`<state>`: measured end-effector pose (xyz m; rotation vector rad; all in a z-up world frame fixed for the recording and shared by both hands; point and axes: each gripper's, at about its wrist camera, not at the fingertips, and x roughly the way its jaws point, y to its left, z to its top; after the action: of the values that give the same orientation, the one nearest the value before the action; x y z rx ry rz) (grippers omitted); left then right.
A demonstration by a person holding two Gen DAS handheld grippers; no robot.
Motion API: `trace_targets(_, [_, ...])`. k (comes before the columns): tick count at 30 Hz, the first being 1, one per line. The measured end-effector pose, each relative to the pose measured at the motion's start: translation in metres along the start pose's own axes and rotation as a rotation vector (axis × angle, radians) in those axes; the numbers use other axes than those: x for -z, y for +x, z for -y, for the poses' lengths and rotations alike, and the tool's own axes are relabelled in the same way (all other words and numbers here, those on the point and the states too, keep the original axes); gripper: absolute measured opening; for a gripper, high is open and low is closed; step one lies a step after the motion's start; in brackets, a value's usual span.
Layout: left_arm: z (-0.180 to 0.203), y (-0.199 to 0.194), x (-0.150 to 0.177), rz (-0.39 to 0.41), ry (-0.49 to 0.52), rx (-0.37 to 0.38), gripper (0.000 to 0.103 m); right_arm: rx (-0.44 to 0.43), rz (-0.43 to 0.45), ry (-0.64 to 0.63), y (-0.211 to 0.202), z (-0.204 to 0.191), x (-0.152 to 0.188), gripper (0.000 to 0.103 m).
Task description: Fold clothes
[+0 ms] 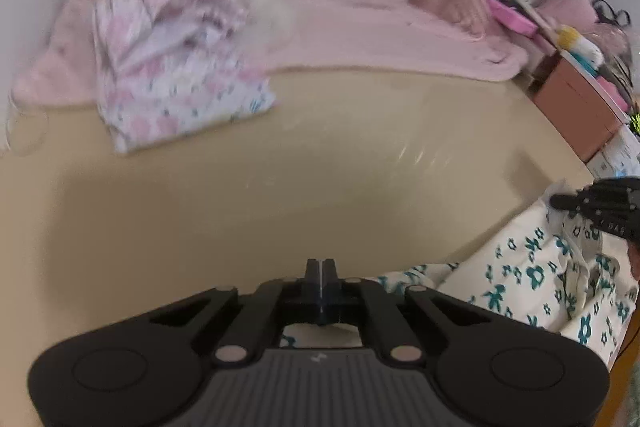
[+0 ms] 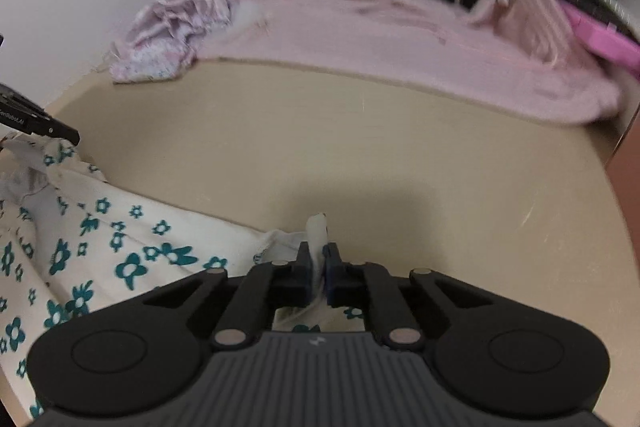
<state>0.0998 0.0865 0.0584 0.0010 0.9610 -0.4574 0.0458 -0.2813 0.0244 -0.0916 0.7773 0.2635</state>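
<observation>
**A:** Floral garment (image 1: 532, 283) first, in the left wrist view: where does it lie from the tool?

**B:** It lies to the right of the left gripper (image 1: 321, 273) and a little behind its tips, on the beige surface (image 1: 280, 187). The jaws of this gripper are pressed together. I see a bit of the print under the tool body, but whether cloth is caught between the tips I cannot tell. The right gripper (image 1: 592, 207) shows at the far right, at the other end of the cloth.

**A:** And the right wrist view?

**B:** Here the right gripper (image 2: 318, 255) pinches a white edge of the floral garment (image 2: 120, 247); the cloth stands up between the jaws. The rest spreads to the left of the tool, toward the left gripper (image 2: 60, 135).

**A:** So the long axis?

**B:** I judge it runs from one gripper to the other, across both tools. A folded pink pile (image 1: 172, 75) rests far ahead, to the left, on a pink blanket (image 1: 380, 23). The left hand is nearer to it.
</observation>
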Motion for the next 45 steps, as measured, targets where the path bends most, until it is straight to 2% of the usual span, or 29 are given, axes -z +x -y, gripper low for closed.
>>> trace_targets(3, [0.014,-0.033,0.007,0.077,0.023,0.012,0.0,-0.008,0.107,-0.024,-0.037,-0.006,0.003,0.005])
trace_targets(5, [0.025,-0.048,0.012,0.098,0.041,0.018,0.0,-0.023,0.174,-0.05,-0.063,-0.004,0.006,0.005])
trace_targets(7, [0.027,-0.047,0.009,0.093,0.027,-0.002,0.008,-0.022,0.213,-0.09,-0.085,-0.009,0.011,0.005])
trace_targets(8, [0.025,-0.043,0.006,0.088,0.003,-0.029,0.03,-0.021,0.214,-0.088,-0.088,-0.01,0.012,0.005])
trace_targets(10, [0.017,-0.022,-0.003,0.025,-0.028,-0.081,0.063,-0.019,0.209,-0.075,-0.087,-0.011,0.013,0.006])
trace_targets(12, [0.01,0.002,-0.01,-0.041,-0.042,-0.099,0.062,-0.008,0.198,-0.061,-0.082,-0.011,0.015,0.006])
trace_targets(13, [0.007,0.011,-0.011,-0.069,-0.063,-0.093,0.059,-0.003,0.192,-0.054,-0.079,-0.011,0.017,0.006])
trace_targets(14, [0.003,0.019,-0.013,-0.096,-0.093,-0.075,0.051,-0.006,0.191,-0.044,-0.077,-0.011,0.018,0.006])
trace_targets(15, [0.0,0.023,-0.012,-0.105,-0.115,-0.061,0.041,-0.012,0.193,-0.034,-0.076,-0.01,0.019,0.006])
trace_targets(16, [-0.002,0.026,-0.011,-0.108,-0.133,-0.049,0.016,-0.015,0.195,-0.027,-0.076,-0.01,0.021,0.006])
trace_targets(17, [0.0,0.025,-0.01,-0.099,-0.129,-0.041,0.008,-0.017,0.198,-0.022,-0.076,-0.01,0.024,0.006])
trace_targets(20, [0.011,0.017,-0.005,-0.062,-0.095,-0.053,0.005,-0.013,0.197,-0.025,-0.074,-0.01,0.027,0.006])
trace_targets(25, [0.041,-0.038,0.042,0.186,-0.036,-0.135,0.005,-0.011,0.238,-0.031,-0.084,-0.009,0.036,0.006])
trace_targets(27, [0.054,-0.061,0.062,0.289,-0.012,-0.169,0.005,0.009,0.259,-0.064,-0.097,-0.014,0.051,0.006])
trace_targets(30, [0.059,-0.075,0.117,0.307,-0.076,-0.147,0.006,0.022,0.238,-0.107,-0.112,-0.026,0.086,0.006])
trace_targets(32, [0.063,-0.083,0.155,0.311,-0.124,-0.128,0.01,0.011,0.173,-0.128,-0.117,-0.033,0.109,0.007])
trace_targets(33, [0.061,-0.088,0.164,0.31,-0.14,-0.122,0.011,0.004,0.137,-0.138,-0.119,-0.036,0.12,0.012])
trace_targets(34, [0.057,-0.094,0.169,0.308,-0.153,-0.117,0.014,-0.013,0.149,-0.139,-0.127,-0.036,0.123,0.018])
trace_targets(36, [0.051,-0.106,0.18,0.303,-0.179,-0.106,0.02,-0.053,0.202,-0.135,-0.146,-0.033,0.125,0.051])
trace_targets(37, [0.048,-0.112,0.185,0.301,-0.193,-0.101,0.034,-0.073,0.229,-0.133,-0.156,-0.032,0.125,0.053])
trace_targets(38, [0.043,-0.118,0.182,0.323,-0.211,-0.079,0.054,-0.093,0.256,-0.132,-0.166,-0.03,0.126,0.053])
trace_targets(40, [0.038,-0.122,0.17,0.411,-0.228,-0.051,0.064,-0.108,0.285,-0.14,-0.164,-0.032,0.112,0.053])
trace_targets(41, [0.041,-0.119,0.163,0.421,-0.2,-0.037,0.066,-0.113,0.298,-0.146,-0.161,-0.033,0.104,0.053])
trace_targets(42, [0.046,-0.111,0.155,0.398,-0.139,-0.024,0.066,-0.124,0.29,-0.185,-0.152,-0.041,0.098,0.053])
trace_targets(44, [0.059,-0.098,0.143,0.36,0.042,-0.015,0.066,-0.178,0.257,-0.291,-0.126,-0.064,0.09,0.052])
trace_targets(45, [0.065,-0.094,0.14,0.354,0.163,0.005,0.066,-0.2,0.246,-0.338,-0.115,-0.076,0.085,0.052])
